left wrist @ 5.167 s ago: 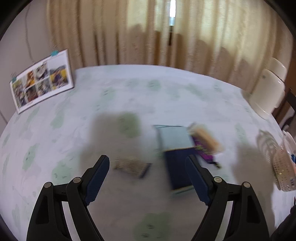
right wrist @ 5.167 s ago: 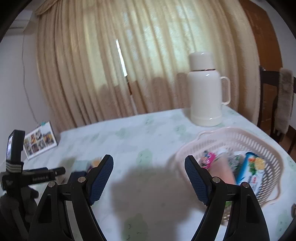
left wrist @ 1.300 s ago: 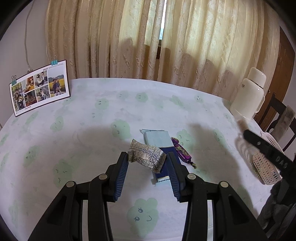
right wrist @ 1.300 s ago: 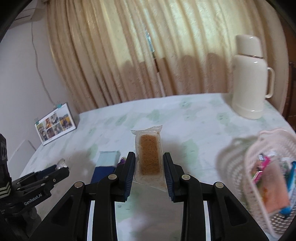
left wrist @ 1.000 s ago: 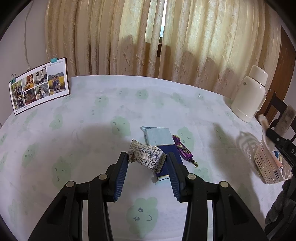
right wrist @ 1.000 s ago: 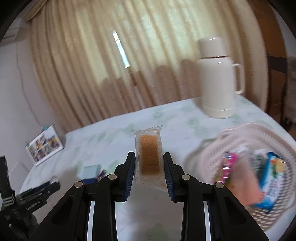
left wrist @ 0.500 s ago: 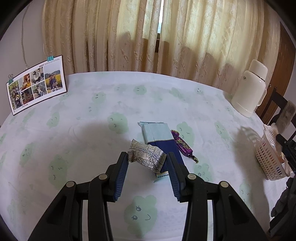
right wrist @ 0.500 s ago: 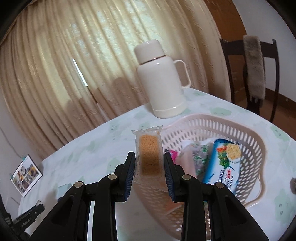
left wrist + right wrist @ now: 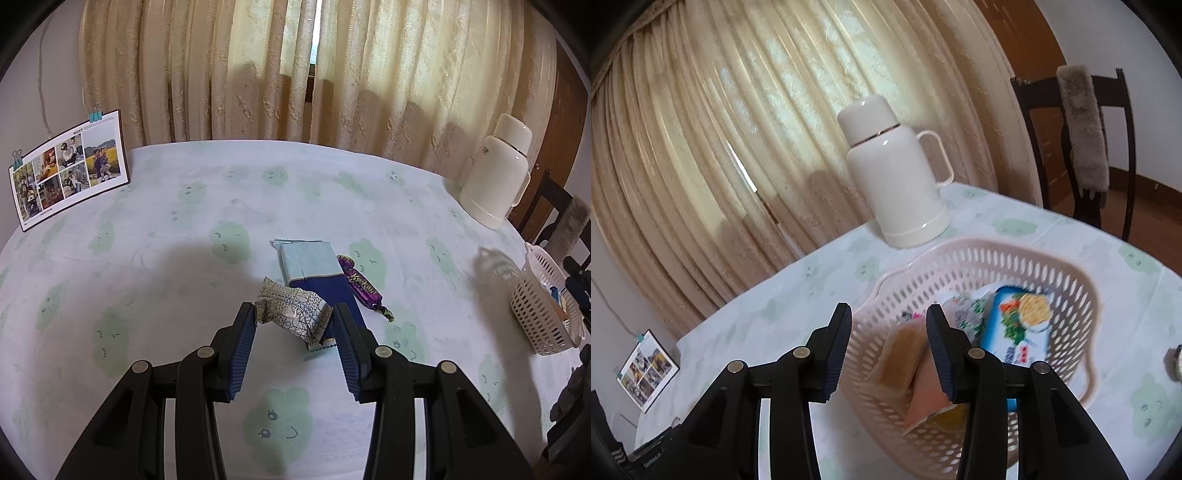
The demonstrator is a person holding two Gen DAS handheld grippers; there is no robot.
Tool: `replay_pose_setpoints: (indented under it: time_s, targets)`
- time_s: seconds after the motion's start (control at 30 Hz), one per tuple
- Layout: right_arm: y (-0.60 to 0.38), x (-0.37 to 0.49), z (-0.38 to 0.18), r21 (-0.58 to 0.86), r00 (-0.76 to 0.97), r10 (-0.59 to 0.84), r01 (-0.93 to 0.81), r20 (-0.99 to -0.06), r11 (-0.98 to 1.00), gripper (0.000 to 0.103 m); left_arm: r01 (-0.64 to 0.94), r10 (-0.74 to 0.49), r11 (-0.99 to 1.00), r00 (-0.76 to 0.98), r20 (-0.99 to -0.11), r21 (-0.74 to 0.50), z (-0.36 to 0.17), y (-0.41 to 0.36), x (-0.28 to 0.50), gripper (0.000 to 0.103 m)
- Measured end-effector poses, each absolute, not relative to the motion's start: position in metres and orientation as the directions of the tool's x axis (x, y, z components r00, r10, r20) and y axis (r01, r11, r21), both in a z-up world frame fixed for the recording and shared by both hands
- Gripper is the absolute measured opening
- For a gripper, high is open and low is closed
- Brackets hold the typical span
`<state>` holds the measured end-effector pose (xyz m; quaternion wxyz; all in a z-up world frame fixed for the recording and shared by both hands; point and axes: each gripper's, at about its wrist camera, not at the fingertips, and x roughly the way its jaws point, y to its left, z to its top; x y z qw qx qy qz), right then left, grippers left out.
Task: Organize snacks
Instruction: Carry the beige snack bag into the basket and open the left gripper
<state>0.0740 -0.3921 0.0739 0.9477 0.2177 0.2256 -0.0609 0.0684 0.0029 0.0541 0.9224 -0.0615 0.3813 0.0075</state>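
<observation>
Centrally, a patterned snack packet (image 9: pixel 293 312) is clamped by the left gripper (image 9: pixel 294 334) above the table (image 9: pixel 147 266); its long axis is tilted across the fingers. The right gripper (image 9: pixel 889 341) is spread, nothing gripped, over the basket (image 9: pixel 1071 280), where a biscuit pack (image 9: pixel 899 356) lies lengthwise. A blue packet (image 9: pixel 314 273) and purple candy (image 9: pixel 362 286) are left unsorted.

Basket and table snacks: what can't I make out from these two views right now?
- Basket contents, right wrist view: motion-blurred; the right gripper covers part.
- Basket, left wrist view: at the frame edge, contents too small.
- Blue pack, left wrist view: its near end is hidden behind the patterned snack and left gripper.
</observation>
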Motion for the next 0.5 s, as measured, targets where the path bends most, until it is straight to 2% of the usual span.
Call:
replay_pose_setpoints:
  time_s: [0.23,0.4,0.5]
  targets:
    - [-0.410,0.061,0.083,0.341,0.904,-0.126,0.279,-0.409,0.898,0.047,-0.012,-0.127,0.984,0.656,-0.744,-0.179,0.043,-0.004,0.076,0.040]
    - [-0.425,0.059,0.082,0.263,0.891,-0.187,0.313,-0.413,0.913,0.050,0.029,-0.151,0.984,0.645,-0.749,-0.174,0.049,-0.021,0.078,0.040]
    - [-0.441,0.055,0.081,0.268,0.887,-0.204,0.333,-0.415,0.904,0.050,0.078,-0.171,0.984,0.656,-0.735,-0.159,0.062,-0.041,0.078,0.040]
